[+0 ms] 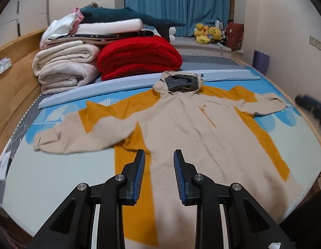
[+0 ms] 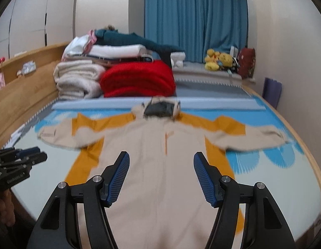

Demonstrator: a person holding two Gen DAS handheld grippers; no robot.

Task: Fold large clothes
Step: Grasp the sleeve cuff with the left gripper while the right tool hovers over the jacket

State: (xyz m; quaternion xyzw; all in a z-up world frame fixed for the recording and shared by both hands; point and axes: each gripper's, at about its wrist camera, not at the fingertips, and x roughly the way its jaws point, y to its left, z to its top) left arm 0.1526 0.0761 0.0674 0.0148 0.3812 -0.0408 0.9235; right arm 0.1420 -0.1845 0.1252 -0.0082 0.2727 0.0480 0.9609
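Bed (image 1: 56, 178) w/ light blue/white patterned sheet fills both views, wooden side board along its left. Large beige + mustard hooded jacket (image 1: 181, 128) lies flat, front up, spread on the bed, hood (image 1: 181, 82) w/ grey lining toward far end, just short of a pale blue rolled strip (image 1: 102, 88) running across the bed. Both sleeves out sideways; left-side sleeve (image 1: 77, 137) bent w/ cuff near bed's left part, right-side sleeve (image 1: 264, 103) out toward right edge. Hem end nearest the cams.

Behind strip: stack of folded cream blankets (image 1: 65, 66), red blanket (image 1: 137, 56) beside it, white + dark teal items piled on top. Blue curtain (image 1: 177, 6) at back, yellow plush toys (image 1: 208, 33) on sill.

Left gripper (image 1: 158, 157) over lower-left jacket body, jaws apart, moderate gap, nothing between them, not touching fabric as far as visible. Right gripper (image 2: 161, 161) over jacket's lower mid, jaws spread wide, empty. Right view blurry.
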